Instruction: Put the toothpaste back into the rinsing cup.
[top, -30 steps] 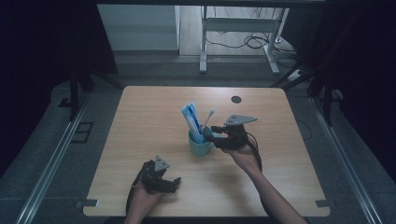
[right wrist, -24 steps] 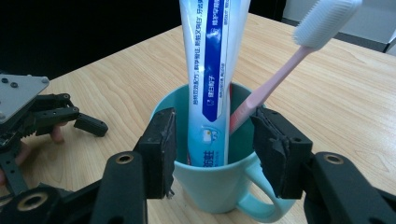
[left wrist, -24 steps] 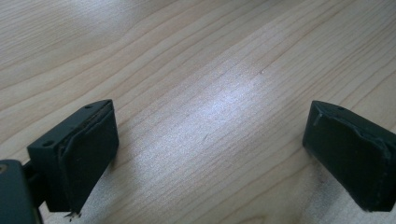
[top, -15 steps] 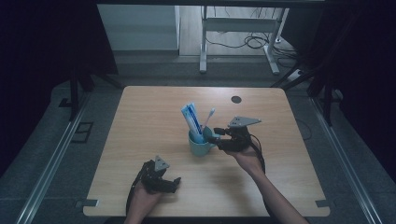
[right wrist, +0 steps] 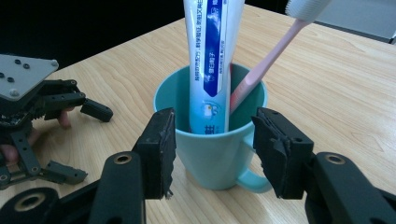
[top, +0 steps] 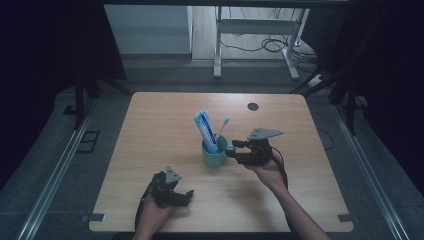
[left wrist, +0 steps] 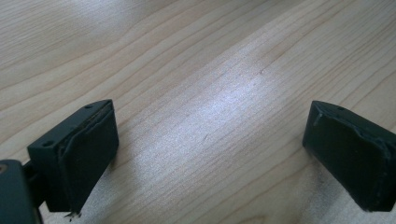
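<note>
Right claw (right wrist: 212,154) level at the teal mug (right wrist: 210,154), jaws part open and set either side of the mug's wall on its near side; slim gaps show between pads and wall, so no grip as far as the right gripper view tells. Mug handle (right wrist: 254,182) pokes out low beside the right jaw. In the high view the same claw (top: 231,148) comes at the mug (top: 214,156) from the right, tips just at its side, hand behind it on the counter (top: 150,120). Mug stands upright near the middle of the counter. Inside it: a white-and-blue toothpaste tube (right wrist: 210,56) standing on end, leaning a little, and a pink toothbrush (right wrist: 261,70) slanting up to the right, its white head (right wrist: 306,7) above the rim. High view shows tube (top: 205,127) and brush (top: 222,127) both rising well clear of the rim. Left claw (left wrist: 210,154) spread wide with nothing between the pads, bare wood grain under it; in the high view it (top: 185,196) rests at the near edge of the counter, well apart from the mug, and the right gripper view catches it (right wrist: 81,140) farther off at left with fingertips behind. High view alone gives the dark round grommet (top: 253,106) at the far side of the counter and a desk frame (top: 250,45) with cables on the floor beyond.
</note>
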{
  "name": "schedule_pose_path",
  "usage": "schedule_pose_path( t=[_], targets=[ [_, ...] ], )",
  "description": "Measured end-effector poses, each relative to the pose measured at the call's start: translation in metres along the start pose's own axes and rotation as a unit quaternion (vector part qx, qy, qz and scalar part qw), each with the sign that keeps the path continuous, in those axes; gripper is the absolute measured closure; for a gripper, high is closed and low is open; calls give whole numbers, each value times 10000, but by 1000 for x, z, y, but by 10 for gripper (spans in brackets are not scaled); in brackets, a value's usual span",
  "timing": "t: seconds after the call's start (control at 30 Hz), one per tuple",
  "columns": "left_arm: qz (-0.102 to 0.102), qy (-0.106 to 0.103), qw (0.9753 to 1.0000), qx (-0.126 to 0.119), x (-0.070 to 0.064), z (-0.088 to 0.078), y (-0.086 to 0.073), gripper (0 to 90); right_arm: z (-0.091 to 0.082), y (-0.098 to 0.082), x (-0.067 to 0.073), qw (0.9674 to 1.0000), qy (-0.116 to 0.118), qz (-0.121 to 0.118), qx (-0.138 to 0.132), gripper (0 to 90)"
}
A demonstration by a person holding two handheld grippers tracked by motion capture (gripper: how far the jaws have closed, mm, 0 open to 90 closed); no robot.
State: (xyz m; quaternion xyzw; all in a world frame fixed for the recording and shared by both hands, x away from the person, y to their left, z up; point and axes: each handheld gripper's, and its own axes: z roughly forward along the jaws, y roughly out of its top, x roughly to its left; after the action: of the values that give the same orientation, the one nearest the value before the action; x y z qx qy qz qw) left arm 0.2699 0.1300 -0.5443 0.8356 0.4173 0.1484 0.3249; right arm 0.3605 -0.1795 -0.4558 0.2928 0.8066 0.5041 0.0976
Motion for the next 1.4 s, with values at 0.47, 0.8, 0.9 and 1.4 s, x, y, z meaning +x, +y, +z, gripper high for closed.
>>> schedule_pose_path(
  t=[0.47, 0.8, 0.9, 1.4],
  targets=[
    [2, 2, 10000, -15, 0, 0, 0, 36, -15, -8, -3, 10000, -28, 4, 10, 485],
    [-9, 2, 10000, -25, 0, 0, 0, 36, -26, -14, -6, 10000, -79, -2, 4, 484],
    [-20, 3, 10000, -34, 0, 0, 0, 36, -29, -16, -6, 9999, -103, -38, 11, 483],
    [-12, -1, 10000, -36, 0, 0, 0, 36, -50, -34, -10, 9996, -266, -53, 56, 463]
  ],
)
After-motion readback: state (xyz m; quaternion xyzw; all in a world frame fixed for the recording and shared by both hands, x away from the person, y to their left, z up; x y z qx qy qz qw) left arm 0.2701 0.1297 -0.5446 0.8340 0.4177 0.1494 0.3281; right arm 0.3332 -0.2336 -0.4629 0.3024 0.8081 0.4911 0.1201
